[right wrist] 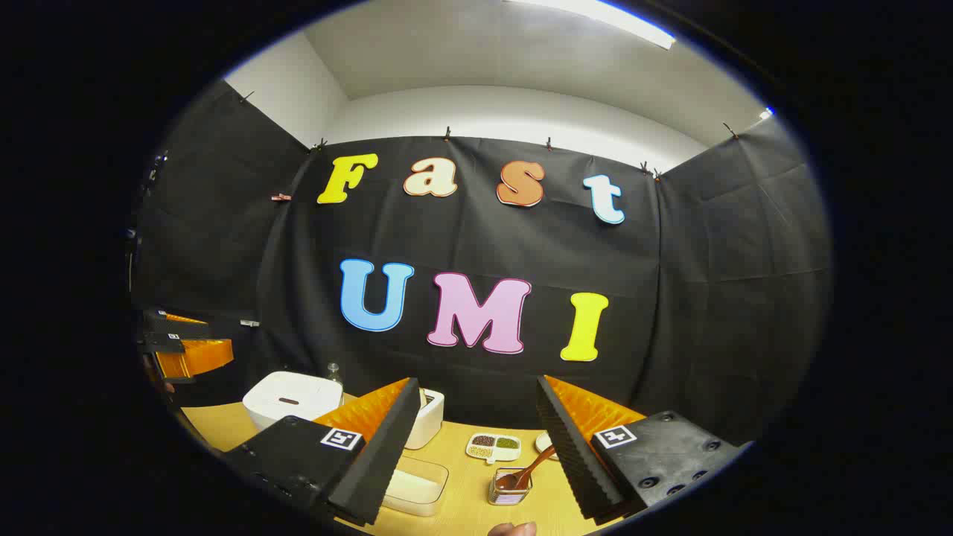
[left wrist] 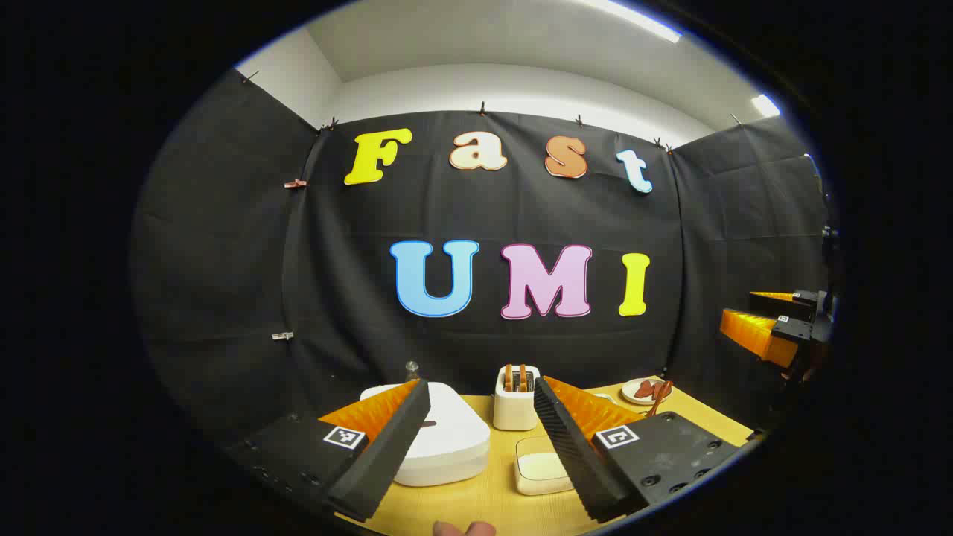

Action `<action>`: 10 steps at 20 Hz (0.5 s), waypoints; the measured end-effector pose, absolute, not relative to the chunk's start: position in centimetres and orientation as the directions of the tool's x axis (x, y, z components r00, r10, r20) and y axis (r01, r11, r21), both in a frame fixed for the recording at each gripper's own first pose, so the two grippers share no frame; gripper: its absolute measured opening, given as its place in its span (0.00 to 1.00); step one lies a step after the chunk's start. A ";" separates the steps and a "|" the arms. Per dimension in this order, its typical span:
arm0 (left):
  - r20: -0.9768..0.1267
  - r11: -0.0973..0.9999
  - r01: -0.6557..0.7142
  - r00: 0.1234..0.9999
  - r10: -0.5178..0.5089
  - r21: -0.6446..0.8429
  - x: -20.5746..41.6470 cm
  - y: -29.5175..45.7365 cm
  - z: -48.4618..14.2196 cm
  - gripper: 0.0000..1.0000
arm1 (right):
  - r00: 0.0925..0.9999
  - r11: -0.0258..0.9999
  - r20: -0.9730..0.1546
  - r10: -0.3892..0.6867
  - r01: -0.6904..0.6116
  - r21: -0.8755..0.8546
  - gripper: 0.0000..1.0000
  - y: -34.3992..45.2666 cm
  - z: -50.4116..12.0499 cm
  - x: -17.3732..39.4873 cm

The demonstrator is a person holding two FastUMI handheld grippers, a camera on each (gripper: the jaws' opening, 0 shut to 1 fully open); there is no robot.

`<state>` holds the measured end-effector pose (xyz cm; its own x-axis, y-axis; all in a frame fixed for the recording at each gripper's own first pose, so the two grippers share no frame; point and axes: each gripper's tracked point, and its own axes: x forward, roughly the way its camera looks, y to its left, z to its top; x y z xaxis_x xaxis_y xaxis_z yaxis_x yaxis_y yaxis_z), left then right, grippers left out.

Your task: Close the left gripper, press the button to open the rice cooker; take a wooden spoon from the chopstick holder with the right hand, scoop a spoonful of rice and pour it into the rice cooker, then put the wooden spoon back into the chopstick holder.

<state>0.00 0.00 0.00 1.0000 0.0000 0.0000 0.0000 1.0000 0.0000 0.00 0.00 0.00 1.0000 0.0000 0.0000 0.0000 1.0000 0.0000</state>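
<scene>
The white rice cooker (left wrist: 447, 439) sits with its lid down on the wooden table (left wrist: 476, 506), just ahead and left of my left gripper (left wrist: 480, 385), which is open and holds nothing. A clear box of rice (left wrist: 540, 465) lies to the cooker's right. In the right gripper view the cooker (right wrist: 290, 398) is at the far left and the rice box (right wrist: 413, 484) is near. The wooden spoon (right wrist: 528, 470) leans in the small chopstick holder (right wrist: 510, 485), low between the fingers of my open right gripper (right wrist: 478, 383). The left gripper (right wrist: 186, 346) hovers at the left edge.
A white toaster (left wrist: 516, 398) stands behind the rice box. A plate of food (left wrist: 644, 388) is at the back right, and a divided dish (right wrist: 493, 445) lies beyond the holder. A small glass bottle (left wrist: 411, 368) stands behind the cooker. The right gripper (left wrist: 774, 327) hangs at the right.
</scene>
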 end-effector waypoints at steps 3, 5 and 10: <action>-0.007 1.000 -0.008 1.000 0.008 0.013 -0.4 -0.3 -0.4 0.96 | 1.000 1.000 0.004 0.003 -0.003 0.004 0.97 0.0 -0.2 0.1; -0.003 1.000 -0.016 1.000 0.016 0.007 -0.6 -0.2 -0.2 0.96 | 1.000 1.000 0.003 0.006 -0.006 -0.006 0.97 -0.1 -0.4 0.5; -0.010 0.999 -0.042 0.999 0.042 0.010 -0.9 0.3 -0.5 0.96 | 1.000 1.000 -0.014 0.013 -0.013 0.001 0.97 -0.2 -1.5 1.0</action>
<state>-0.86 0.35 -0.51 0.9991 0.0423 -0.0096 -0.0422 0.9991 0.0104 1.01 -0.16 -1.45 0.9998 0.0125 -0.0142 -0.0125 0.9999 0.0012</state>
